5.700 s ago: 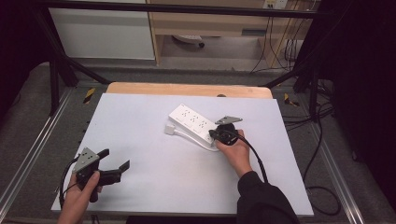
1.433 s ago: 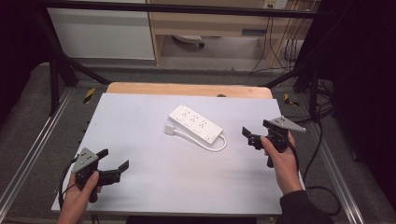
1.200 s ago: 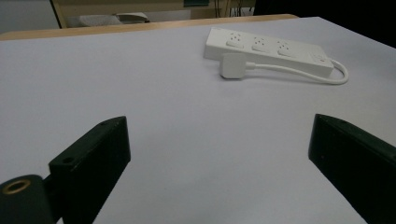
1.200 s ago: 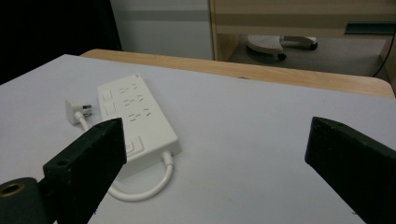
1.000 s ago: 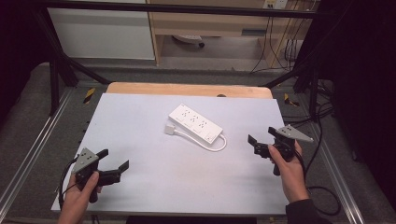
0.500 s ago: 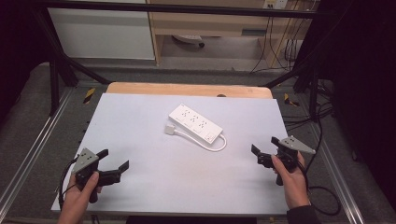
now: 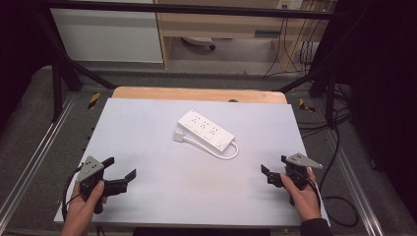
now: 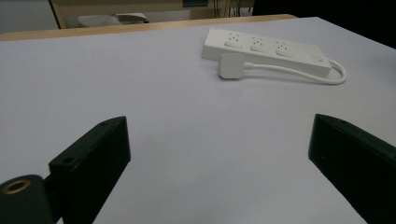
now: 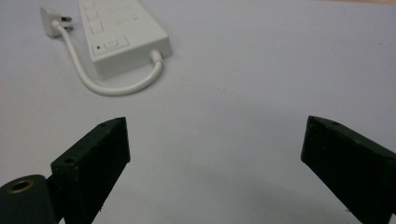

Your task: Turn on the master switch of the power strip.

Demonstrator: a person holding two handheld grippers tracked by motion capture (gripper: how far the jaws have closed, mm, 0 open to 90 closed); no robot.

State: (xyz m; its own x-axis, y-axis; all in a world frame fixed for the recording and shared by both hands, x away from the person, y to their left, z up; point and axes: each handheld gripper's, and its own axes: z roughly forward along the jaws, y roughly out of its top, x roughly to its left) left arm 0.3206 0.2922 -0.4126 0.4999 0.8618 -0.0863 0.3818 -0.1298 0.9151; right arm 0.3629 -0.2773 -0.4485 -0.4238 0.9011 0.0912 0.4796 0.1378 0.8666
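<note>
High view: a white power strip (image 7: 205, 129) lies mid-desk (image 7: 147, 128), its plug (image 7: 178, 136) just beside it. The left tool (image 7: 120, 173) sits near the front left corner, the right tool (image 7: 274, 169) near the front right, both wide and empty.

Left gripper view: jaws spread; the strip lies far ahead.

Right gripper view: jaws spread; the strip's switch end (image 9: 111, 44) and looping cord (image 9: 112, 86) lie ahead.
</note>
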